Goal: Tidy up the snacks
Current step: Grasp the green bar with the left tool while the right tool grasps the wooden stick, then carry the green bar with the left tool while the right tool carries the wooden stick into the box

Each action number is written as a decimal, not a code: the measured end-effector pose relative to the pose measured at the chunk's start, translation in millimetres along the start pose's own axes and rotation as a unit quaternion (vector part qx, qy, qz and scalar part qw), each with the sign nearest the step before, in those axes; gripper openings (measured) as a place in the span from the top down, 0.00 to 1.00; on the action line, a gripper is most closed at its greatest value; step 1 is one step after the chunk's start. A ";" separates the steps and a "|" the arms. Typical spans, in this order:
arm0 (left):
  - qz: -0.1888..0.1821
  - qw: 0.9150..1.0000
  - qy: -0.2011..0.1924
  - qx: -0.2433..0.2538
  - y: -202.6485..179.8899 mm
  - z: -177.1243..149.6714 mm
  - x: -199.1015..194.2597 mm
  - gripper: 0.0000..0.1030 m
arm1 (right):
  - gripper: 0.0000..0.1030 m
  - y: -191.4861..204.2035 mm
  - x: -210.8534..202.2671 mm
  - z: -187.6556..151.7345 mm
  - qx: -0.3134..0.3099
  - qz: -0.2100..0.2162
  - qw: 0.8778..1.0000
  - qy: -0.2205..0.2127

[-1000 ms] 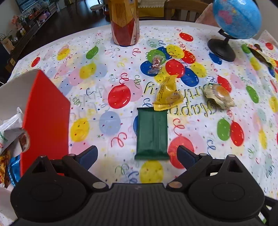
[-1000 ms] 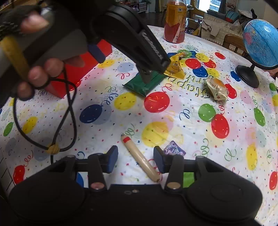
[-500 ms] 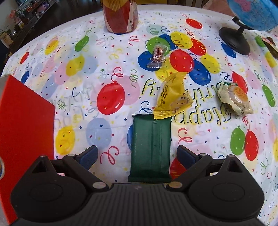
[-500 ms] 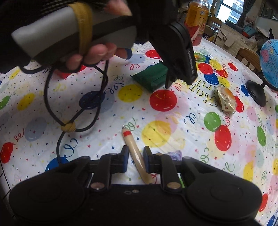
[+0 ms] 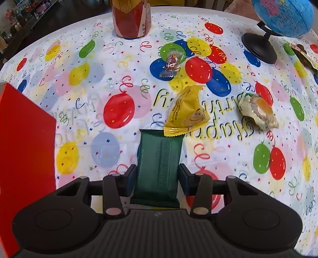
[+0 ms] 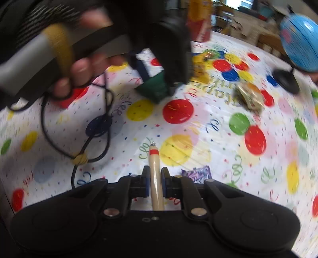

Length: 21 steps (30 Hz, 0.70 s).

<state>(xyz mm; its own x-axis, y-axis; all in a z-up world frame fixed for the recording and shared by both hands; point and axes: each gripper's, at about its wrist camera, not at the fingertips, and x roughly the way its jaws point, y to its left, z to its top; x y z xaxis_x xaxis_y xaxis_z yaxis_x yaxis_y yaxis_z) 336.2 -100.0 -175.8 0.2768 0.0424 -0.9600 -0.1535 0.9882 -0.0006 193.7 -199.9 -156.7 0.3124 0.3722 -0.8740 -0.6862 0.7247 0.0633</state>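
A dark green snack packet (image 5: 159, 158) lies lengthwise on the balloon tablecloth (image 5: 119, 65). My left gripper (image 5: 158, 178) is closing on it, both pads against its long sides. In the right wrist view the same packet (image 6: 154, 89) shows blurred under the left gripper, held by a person's hand (image 6: 79, 65). My right gripper (image 6: 155, 181) is shut on a beige sausage stick (image 6: 154, 162) with a red band, which points straight ahead between the pads.
A yellow packet (image 5: 186, 111) overlaps the green packet's far end. A pale wrapped snack (image 5: 258, 111), a small candy (image 5: 172, 63), a red box (image 5: 23, 148), a bottle (image 5: 130, 17) and a globe (image 5: 282, 15) are around. A purple wrapper (image 6: 196, 173) and black cable (image 6: 95, 123) lie near my right gripper.
My left gripper came down over the green packet and its wide jaws closed onto its sides. My right jaws closed on the sausage stick, which turned from slanted to straight.
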 end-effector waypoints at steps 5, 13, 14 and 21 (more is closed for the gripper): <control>-0.014 1.000 0.002 -0.003 9.9 -14.3 -9.8 0.58 | 0.91 -11.3 -7.2 -4.5 0.079 0.011 0.997 -0.006; -0.041 0.999 0.006 -0.011 28.4 -40.1 -29.1 0.58 | 0.91 -14.5 -27.4 -13.0 0.167 0.018 0.985 -0.025; -0.043 0.999 0.006 -0.008 29.9 -44.1 -32.2 0.59 | 0.91 -15.2 -30.0 -14.5 0.180 0.019 0.983 -0.027; -0.065 0.998 0.015 0.001 42.1 -70.9 -49.8 0.59 | 0.91 -10.8 -50.3 -20.1 0.238 0.014 0.970 -0.045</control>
<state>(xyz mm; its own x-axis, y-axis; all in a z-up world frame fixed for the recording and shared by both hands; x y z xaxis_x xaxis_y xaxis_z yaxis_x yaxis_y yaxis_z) 248.7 -71.0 -147.9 0.2655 -0.0915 -0.9598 -0.1165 0.9851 -0.1262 172.1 -238.1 -123.1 0.3683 0.4293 -0.8247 -0.3217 0.8911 0.3202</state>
